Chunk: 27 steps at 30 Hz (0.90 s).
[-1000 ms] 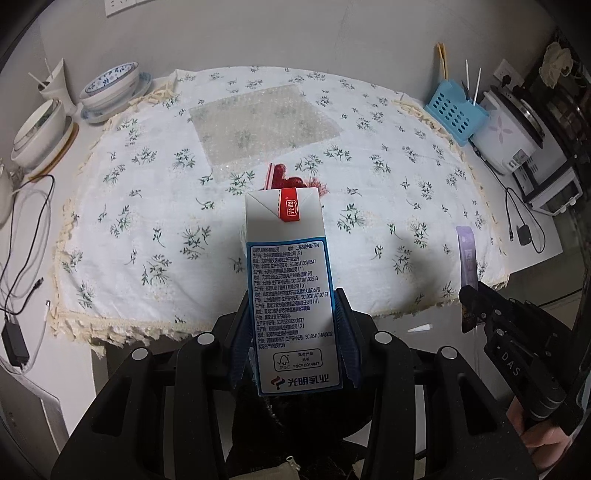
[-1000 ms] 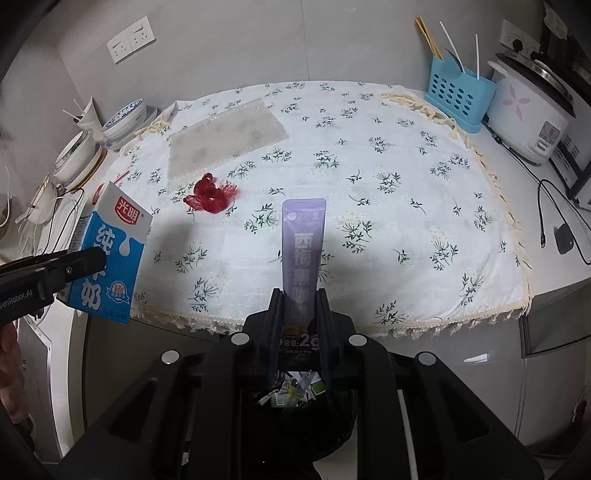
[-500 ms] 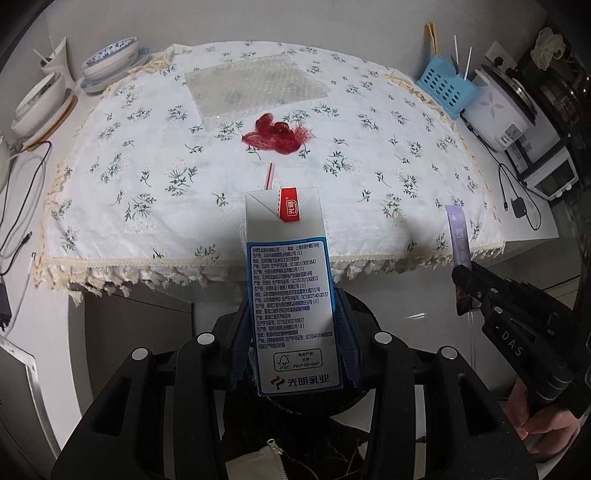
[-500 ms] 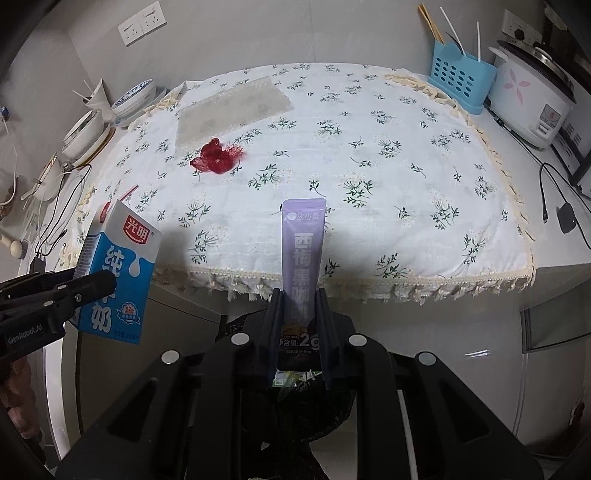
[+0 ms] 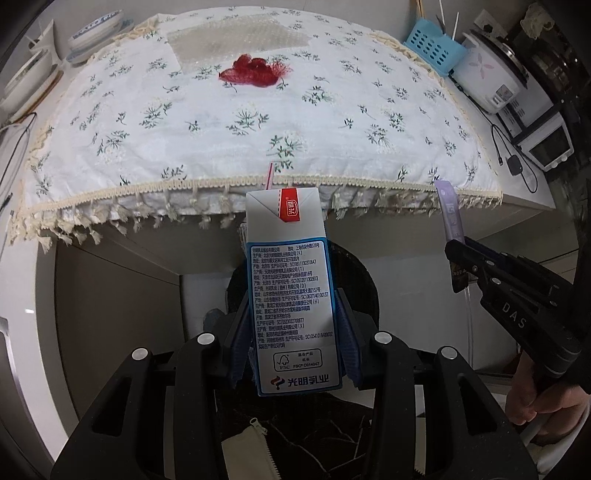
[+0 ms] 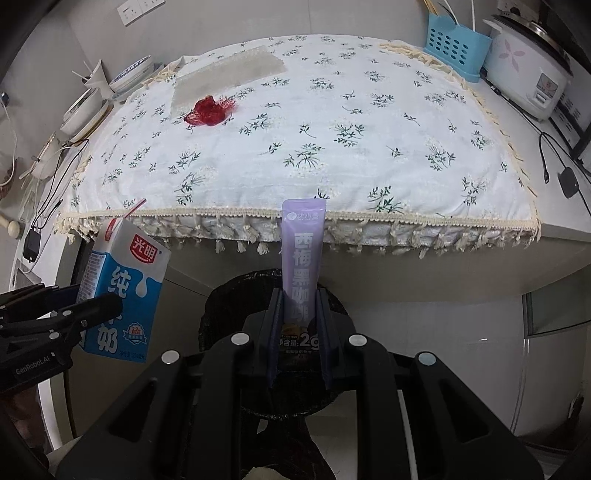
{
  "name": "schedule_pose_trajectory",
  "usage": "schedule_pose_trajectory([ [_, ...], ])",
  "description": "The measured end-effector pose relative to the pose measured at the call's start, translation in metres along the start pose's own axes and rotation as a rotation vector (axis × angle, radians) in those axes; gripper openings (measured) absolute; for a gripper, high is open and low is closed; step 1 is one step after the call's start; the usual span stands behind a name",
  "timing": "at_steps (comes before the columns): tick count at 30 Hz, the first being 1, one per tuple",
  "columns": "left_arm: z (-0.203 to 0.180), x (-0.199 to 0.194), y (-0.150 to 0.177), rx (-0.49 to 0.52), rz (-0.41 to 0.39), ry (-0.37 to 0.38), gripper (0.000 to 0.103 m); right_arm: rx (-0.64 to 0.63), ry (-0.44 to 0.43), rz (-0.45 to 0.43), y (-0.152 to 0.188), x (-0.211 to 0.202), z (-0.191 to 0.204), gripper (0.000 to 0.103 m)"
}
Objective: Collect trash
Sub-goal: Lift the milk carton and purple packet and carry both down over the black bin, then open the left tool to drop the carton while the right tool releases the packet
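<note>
My left gripper (image 5: 293,328) is shut on a blue and white milk carton (image 5: 290,280) with a red-striped straw at its top. The carton (image 6: 123,291) also shows at the left of the right wrist view. My right gripper (image 6: 298,321) is shut on a purple coffee sachet (image 6: 302,258), seen again as a thin purple strip (image 5: 451,218) at the right of the left wrist view. Both hang in front of the table edge, above a black bin (image 6: 221,306) with a dark liner. A red crumpled wrapper (image 5: 255,72) lies on the flowered tablecloth (image 5: 207,122), beside a sheet of bubble wrap (image 5: 236,40).
A blue utensil basket (image 6: 456,55) and a white rice cooker (image 6: 528,77) stand at the table's back right. Bowls and plates (image 5: 94,31) sit at the back left, with cables (image 6: 55,173) nearby. A charger and cable (image 5: 513,162) lie at the right. A person's hand (image 5: 532,398) grips the right tool.
Both grippers have drawn back off the table and sunk below its fringed edge, each still holding its item. The black bin has come into view beneath them.
</note>
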<state>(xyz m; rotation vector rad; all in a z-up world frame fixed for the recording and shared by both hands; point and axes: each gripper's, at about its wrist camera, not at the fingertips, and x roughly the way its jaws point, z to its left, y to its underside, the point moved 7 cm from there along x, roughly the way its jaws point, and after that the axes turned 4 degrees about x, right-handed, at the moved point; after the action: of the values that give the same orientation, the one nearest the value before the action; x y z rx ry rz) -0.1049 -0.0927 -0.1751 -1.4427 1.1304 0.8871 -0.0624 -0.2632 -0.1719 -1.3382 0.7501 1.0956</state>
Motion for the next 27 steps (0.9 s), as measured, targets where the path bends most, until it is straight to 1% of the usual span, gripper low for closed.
schedule_pose_trajectory([
  [4, 0.000, 0.016, 0.012, -0.001, 0.024, -0.009, 0.041, -0.010, 0.012, 0.030, 0.015, 0.012, -0.003, 0.017],
  [7, 0.001, 0.034, 0.022, -0.019, 0.063, 0.003, 0.041, -0.022, 0.019, 0.052, 0.027, 0.022, -0.004, 0.017],
  [9, 0.002, 0.045, 0.030, -0.026, 0.084, -0.006, 0.041, -0.030, 0.021, 0.064, 0.034, 0.028, -0.004, 0.017],
  [13, 0.003, 0.063, 0.040, -0.036, 0.102, -0.011, 0.041, -0.038, 0.021, 0.086, 0.046, 0.043, -0.004, 0.017],
  [20, 0.003, 0.095, 0.046, -0.036, 0.116, -0.038, 0.041, -0.031, 0.005, 0.138, 0.063, 0.075, -0.006, 0.017],
  [23, 0.001, 0.111, 0.046, -0.014, 0.127, -0.052, 0.041, -0.025, 0.002, 0.161, 0.067, 0.088, -0.008, 0.017],
  [27, 0.000, 0.129, 0.049, 0.010, 0.151, -0.067, 0.041, -0.027, 0.009, 0.166, 0.070, 0.096, -0.009, 0.017],
])
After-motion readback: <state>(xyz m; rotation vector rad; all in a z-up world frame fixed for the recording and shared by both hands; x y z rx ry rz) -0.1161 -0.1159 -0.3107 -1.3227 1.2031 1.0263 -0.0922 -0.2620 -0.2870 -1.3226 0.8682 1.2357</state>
